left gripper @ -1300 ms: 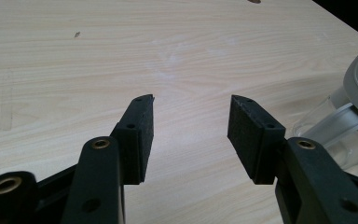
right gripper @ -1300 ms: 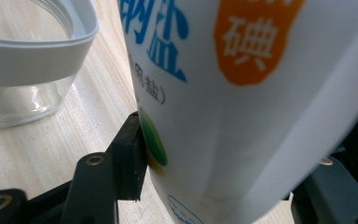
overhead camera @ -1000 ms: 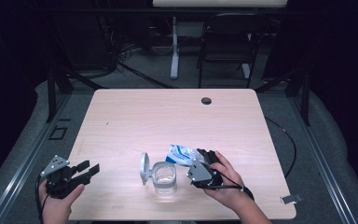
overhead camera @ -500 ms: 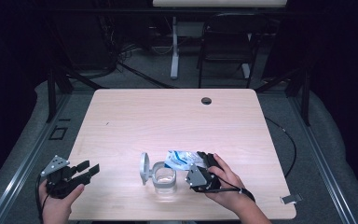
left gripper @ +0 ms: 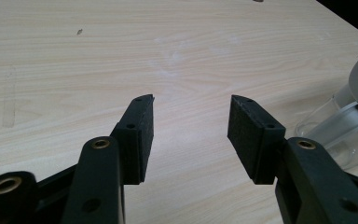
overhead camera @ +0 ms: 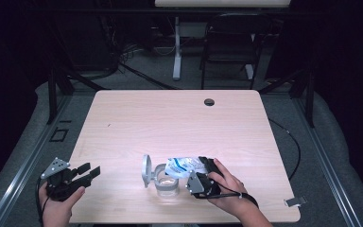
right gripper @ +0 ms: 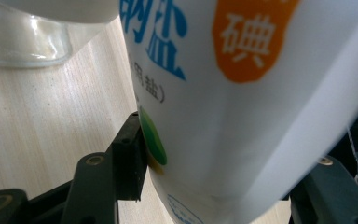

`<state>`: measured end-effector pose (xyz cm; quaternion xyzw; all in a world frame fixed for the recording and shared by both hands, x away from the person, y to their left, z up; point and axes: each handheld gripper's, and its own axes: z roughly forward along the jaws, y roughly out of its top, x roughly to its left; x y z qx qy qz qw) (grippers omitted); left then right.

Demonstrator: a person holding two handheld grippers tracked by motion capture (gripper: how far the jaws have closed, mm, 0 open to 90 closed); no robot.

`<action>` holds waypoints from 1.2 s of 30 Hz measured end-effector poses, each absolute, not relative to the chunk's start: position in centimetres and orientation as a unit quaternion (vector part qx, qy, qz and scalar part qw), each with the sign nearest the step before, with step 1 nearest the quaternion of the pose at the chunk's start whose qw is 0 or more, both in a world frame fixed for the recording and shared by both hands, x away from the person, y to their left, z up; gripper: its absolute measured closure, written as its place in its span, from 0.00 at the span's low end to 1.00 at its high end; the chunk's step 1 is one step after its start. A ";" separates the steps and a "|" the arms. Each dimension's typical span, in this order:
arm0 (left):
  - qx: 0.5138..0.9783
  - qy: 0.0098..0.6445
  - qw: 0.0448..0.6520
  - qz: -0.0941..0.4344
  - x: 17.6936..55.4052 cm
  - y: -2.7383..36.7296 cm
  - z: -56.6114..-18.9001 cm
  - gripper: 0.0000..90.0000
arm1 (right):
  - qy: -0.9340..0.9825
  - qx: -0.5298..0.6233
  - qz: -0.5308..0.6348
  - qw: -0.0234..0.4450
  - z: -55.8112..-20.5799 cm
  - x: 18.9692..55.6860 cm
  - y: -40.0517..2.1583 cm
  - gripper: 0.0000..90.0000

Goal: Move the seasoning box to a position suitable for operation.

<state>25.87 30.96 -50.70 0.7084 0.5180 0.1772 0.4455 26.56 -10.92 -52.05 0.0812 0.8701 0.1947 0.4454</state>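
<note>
A clear glass jar (overhead camera: 166,185) stands near the table's front edge, its hinged lid (overhead camera: 146,170) swung open to the left. My right gripper (overhead camera: 202,166) is shut on a white salt bag (overhead camera: 183,165) with blue and orange print, held tilted with its end over the jar's mouth. In the right gripper view the bag (right gripper: 242,93) sits between the jaws, the left pad (right gripper: 133,154) pressing on it, and the jar (right gripper: 23,37) lies at the upper left. My left gripper (overhead camera: 90,172) is open and holds nothing at the table's front left corner. In its own view the left gripper (left gripper: 191,119) has the jar (left gripper: 349,121) at the right edge.
The light wooden table (overhead camera: 179,118) has a round cable hole (overhead camera: 209,101) near its far edge. A chair and desk legs stand on the dark floor behind. A small clip (overhead camera: 295,201) lies at the table's front right corner.
My right hand has brought the salt bag slightly lower and closer over the jar. The left gripper has stayed where it was.
</note>
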 end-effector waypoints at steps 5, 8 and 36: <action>0.709 0.518 0.444 0.177 25.9 30.9 -50.7 0.57 | 0.871 0.076 0.193 0.446 -52.4 26.6 -10.8 0.49; 0.708 0.518 0.445 0.177 25.9 31.0 -50.7 0.57 | 0.874 0.074 0.182 0.445 -52.4 26.6 -10.7 0.49; 0.709 0.521 0.442 0.175 26.0 31.0 -51.0 0.57 | 0.868 0.044 0.148 0.472 -53.1 26.8 -10.3 0.49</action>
